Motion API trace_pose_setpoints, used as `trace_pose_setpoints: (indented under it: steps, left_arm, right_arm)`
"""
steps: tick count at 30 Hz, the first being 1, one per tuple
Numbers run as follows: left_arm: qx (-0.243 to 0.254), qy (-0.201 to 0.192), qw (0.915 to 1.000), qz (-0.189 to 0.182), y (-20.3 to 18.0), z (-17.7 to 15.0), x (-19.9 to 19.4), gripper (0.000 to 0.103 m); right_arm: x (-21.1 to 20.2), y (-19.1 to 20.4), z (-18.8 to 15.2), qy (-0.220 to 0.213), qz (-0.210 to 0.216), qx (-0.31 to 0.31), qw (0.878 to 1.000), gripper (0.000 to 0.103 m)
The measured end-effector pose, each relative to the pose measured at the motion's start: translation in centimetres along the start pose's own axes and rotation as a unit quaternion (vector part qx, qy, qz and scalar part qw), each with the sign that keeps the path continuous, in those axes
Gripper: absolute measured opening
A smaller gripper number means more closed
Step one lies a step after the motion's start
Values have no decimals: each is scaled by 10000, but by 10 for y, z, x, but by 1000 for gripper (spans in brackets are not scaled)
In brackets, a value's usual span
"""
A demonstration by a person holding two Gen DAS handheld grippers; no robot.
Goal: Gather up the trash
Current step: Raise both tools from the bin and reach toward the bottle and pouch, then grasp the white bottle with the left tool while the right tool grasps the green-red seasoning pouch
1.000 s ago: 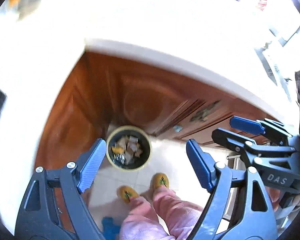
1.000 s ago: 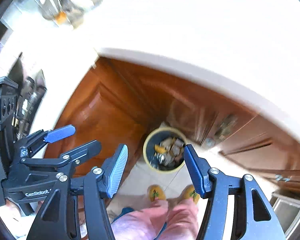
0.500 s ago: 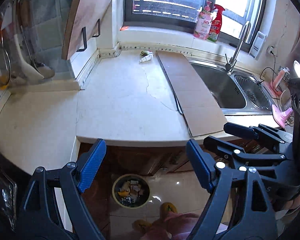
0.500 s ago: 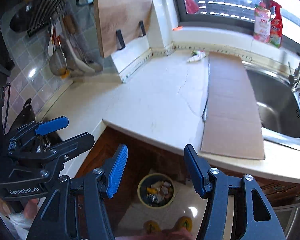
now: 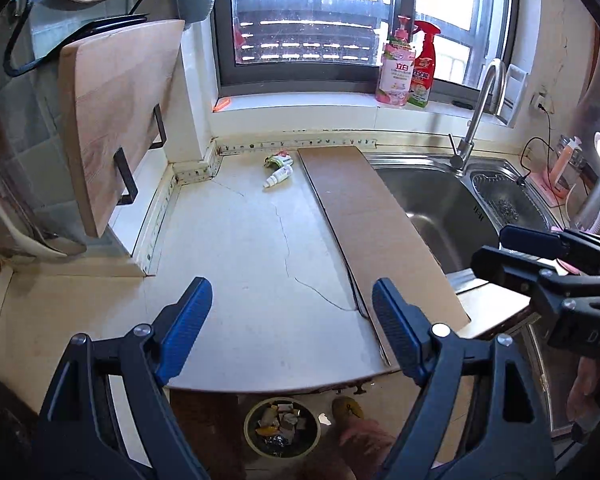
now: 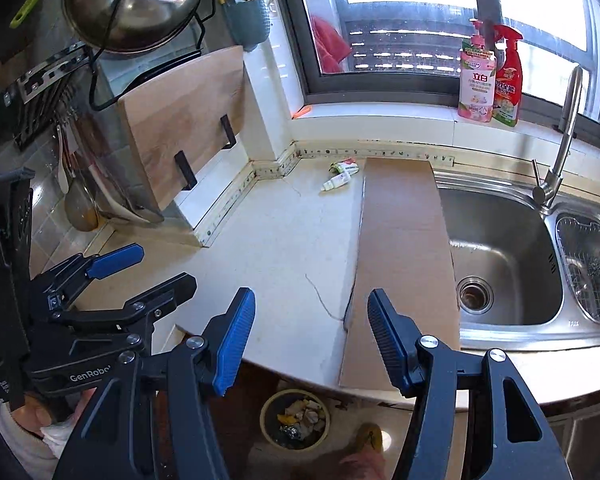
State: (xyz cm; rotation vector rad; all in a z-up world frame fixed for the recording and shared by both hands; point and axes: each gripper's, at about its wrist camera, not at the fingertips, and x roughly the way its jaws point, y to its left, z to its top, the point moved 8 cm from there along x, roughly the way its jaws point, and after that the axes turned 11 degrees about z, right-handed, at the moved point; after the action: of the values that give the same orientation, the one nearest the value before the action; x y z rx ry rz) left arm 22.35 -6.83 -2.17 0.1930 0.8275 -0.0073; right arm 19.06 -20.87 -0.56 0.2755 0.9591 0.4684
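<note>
surface: cracked pale countertop (image 5: pixel 260 264) | on it: long cardboard sheet (image 5: pixel 372 232) beside sink (image 6: pixel 500 256), small white bottle (image 5: pixel 278 176) touching crumpled wrapper (image 5: pixel 278 159) near back wall | floor: trash bin (image 6: pixel 295 420)

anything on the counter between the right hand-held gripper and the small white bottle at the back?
No. In the right wrist view, only bare, cracked countertop lies between the right hand-held gripper and the small white bottle. The cardboard sheet lies alongside.

Right gripper (image 6: pixel 311 330) fingers apart (nothing between) above countertop (image 6: pixel 284 248); trash bin (image 6: pixel 295 420) on floor below.
</note>
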Motion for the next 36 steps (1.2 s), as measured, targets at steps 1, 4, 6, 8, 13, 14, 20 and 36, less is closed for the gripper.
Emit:
trace_pose_setpoints:
  steps: [1,4,6,8,13,14,20,36]
  left_arm:
    - [-17,32,10000,-2,0,12,13,81]
    - [-58,169,9998,76,-1,45,56,81]
    - [-47,294,9993,206,-2,66,91,81]
    - [-36,445,9986,280,-5,88,129,81]
    - [72,823,9959,361,-17,127,228,81]
    - [111,893,9953,365,-20,133,249,81]
    - [232,1393,9896,257,-37,145,363,79]
    - [114,2082,9779,-125,-46,131,495,47]
  right_arm:
    - [7,-7,15,26,31,31,10000,60]
    - [38,-31,63,128,188,122,9997,60]
    - [64,-51,96,200,269,152,9993,60]
    - [95,-73,125,326,352,249,9985,60]
    - [180,-131,185,637,469,527,9955,60]
    - [199,-144,195,698,482,588,9947,60]
    - [299,-206,230,1021,601,930,9886,60]
    - [417,-259,235,1370,721,1192,9807,60]
